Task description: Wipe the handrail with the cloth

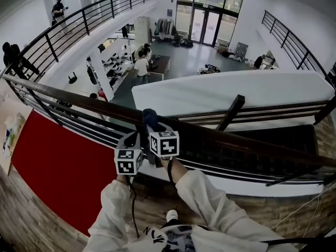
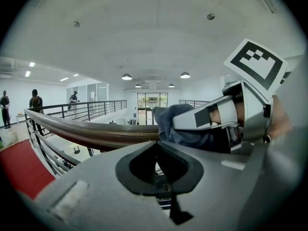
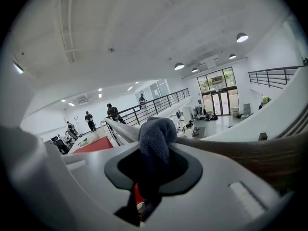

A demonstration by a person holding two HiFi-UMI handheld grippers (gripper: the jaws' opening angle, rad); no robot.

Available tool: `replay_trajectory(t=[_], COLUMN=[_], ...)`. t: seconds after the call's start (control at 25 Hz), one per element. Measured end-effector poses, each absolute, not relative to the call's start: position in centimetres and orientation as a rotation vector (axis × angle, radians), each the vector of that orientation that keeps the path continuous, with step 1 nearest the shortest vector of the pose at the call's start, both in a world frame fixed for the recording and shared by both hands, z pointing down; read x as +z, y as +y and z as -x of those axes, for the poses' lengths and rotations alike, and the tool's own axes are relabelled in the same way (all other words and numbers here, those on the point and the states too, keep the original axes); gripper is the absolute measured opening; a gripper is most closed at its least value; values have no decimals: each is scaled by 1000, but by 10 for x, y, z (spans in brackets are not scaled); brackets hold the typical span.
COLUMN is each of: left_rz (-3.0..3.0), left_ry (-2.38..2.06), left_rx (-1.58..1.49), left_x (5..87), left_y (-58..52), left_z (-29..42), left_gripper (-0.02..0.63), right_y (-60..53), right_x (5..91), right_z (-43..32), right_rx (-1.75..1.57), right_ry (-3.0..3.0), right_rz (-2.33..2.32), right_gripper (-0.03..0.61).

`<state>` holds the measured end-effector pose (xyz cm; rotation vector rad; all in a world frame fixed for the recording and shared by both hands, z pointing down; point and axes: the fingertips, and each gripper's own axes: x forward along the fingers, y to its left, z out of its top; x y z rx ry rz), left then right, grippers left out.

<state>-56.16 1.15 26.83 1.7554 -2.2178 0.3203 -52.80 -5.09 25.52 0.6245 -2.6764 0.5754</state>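
"Two grippers at the rail. What is each one doing?"

"The right gripper (image 3: 154, 170) has its jaws clamped on the dark blue cloth (image 3: 155, 136). The cloth bunches up out of them and presses on the top of the brown wooden handrail (image 1: 252, 143)."

"Where along the rail?"

"Near the middle of the stretch seen from the head, left of a slanted black post (image 1: 232, 112)."

"And the left gripper (image 2: 156, 148)?"

"Its jaws are drawn together with nothing between them. It sits just beside the right one, on the person's side of the rail and a little lower. Its own camera sees the right gripper pushing the cloth against the rail."

"Anything else around?"

"A red floor mat (image 1: 58, 167) lies below the rail at the left. A few people (image 1: 59, 8) stand along the far balcony."
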Motion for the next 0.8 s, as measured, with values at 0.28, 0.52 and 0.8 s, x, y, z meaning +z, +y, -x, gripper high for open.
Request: replay_trajectory(t=[0.28, 0.52, 0.8], left_rz=[-1781, -1825, -1849], left_ry=[-2191, -2126, -2094], left_rx=[316, 321, 325], left_x=[265, 272, 281], left_y=[13, 5, -4], left_z=[550, 523, 495], left_gripper=[3, 3, 3], right_y=[-53, -61, -70], right_x=[258, 263, 264], right_z=[512, 488, 460], right_rx=[548, 554, 531], right_ry=[-2652, -2629, -2632], right_rz=[-676, -724, -750], right_gripper=[78, 78, 78])
